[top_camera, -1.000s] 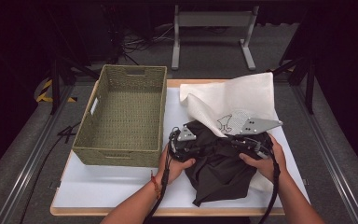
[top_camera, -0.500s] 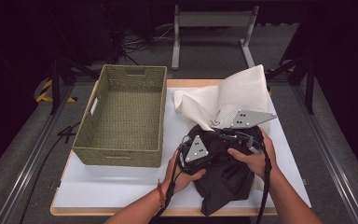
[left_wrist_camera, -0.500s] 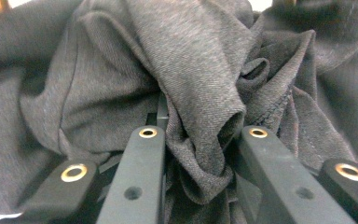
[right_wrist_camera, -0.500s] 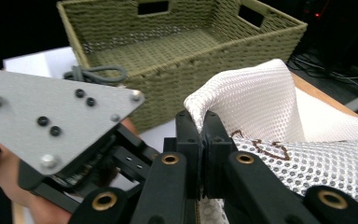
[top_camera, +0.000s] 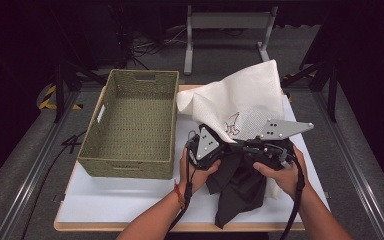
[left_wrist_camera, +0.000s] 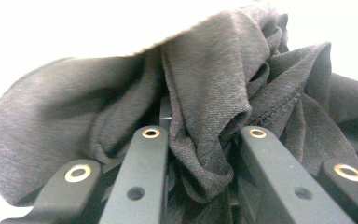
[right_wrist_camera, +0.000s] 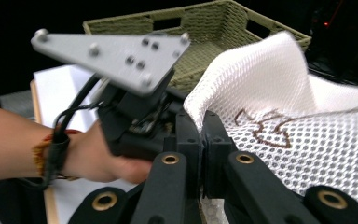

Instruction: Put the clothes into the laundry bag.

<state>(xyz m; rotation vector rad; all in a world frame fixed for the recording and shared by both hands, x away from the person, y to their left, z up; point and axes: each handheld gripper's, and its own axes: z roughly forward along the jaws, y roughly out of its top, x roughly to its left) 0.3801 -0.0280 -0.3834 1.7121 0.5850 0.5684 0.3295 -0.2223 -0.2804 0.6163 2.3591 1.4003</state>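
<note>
Status: work approx. at an early-to-mid stage. Both garments are off the counter (top_camera: 130,200) surface in part, neither is in the woven basket (top_camera: 130,125), which sits at centre-left of the high view with nothing visible inside. Left gripper (top_camera: 202,150), centre of the high view, is pinched on the dark garment (top_camera: 240,185); the left gripper view confirms a fold of dark knit fabric (left_wrist_camera: 205,121) bunched between the jaws, which are drawn close on it. Jaws have just been closing a little further, cloth between them. Right gripper (top_camera: 275,145), just right of centre, has jaws pressed together on an edge of the white mesh garment (top_camera: 240,100); the right gripper view shows the mesh w/ its brown printed emblem (right_wrist_camera: 261,126) running out to the right from the clamped tips. White garment stands up in a peak toward upper centre-right of the high view; dark garment hangs from the grippers, lower end trailing on the counter at bottom centre. Left to do, by my judgement: separate the two pieces, then carry to the basket or fold; which one is intended I cannot tell. Change vs. earlier frames: both hands sit higher and closer together than a second ago, the white garment is pulled up taller, the dark one is gathered off the counter into a narrower hanging bundle. Basket posn. unchanged.
</note>
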